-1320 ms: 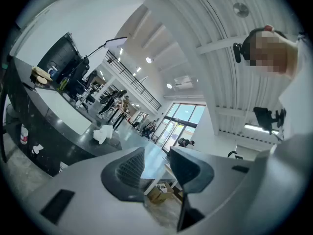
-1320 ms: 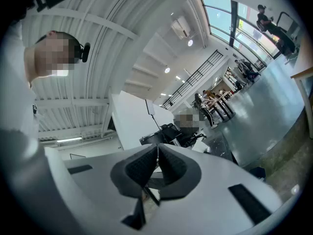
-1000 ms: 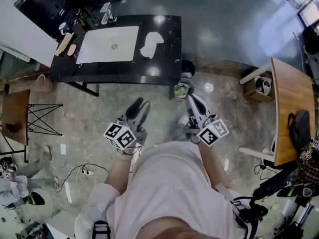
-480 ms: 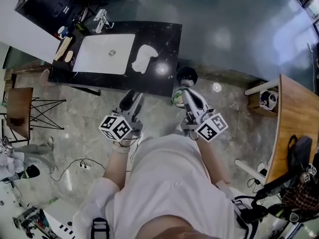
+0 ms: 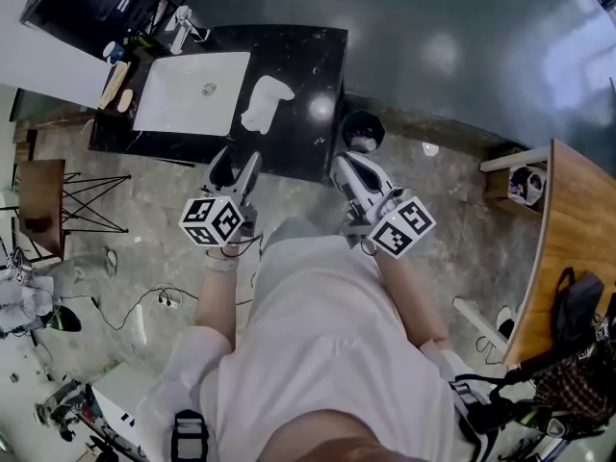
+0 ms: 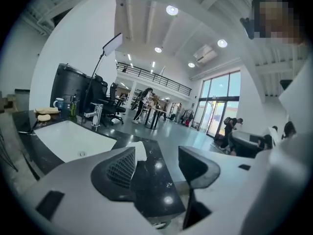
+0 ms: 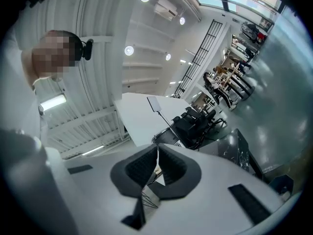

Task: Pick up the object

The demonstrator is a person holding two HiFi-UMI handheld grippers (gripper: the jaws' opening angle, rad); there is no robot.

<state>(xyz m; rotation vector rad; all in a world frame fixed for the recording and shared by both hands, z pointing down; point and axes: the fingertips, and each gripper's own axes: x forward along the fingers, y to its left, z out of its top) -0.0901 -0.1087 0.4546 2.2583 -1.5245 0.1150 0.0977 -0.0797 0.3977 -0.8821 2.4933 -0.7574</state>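
Two grippers in the head view, left gripper (image 5: 236,166) and right gripper (image 5: 345,166), both just short of the black counter (image 5: 313,75). One white object (image 5: 265,102) lies on it, right beside the one sink (image 5: 188,89); honestly can't make out what it is. The person's white shirt (image 5: 327,354) blocks the lower frame.

Left gripper view: left gripper (image 6: 156,165) jaws have just been opening, nothing between them. The object (image 6: 139,151) is half hidden behind one pad.

Right gripper view: right gripper (image 7: 157,153) is clenched, tips touching, empty, tilted up toward the ceiling (image 7: 98,58).
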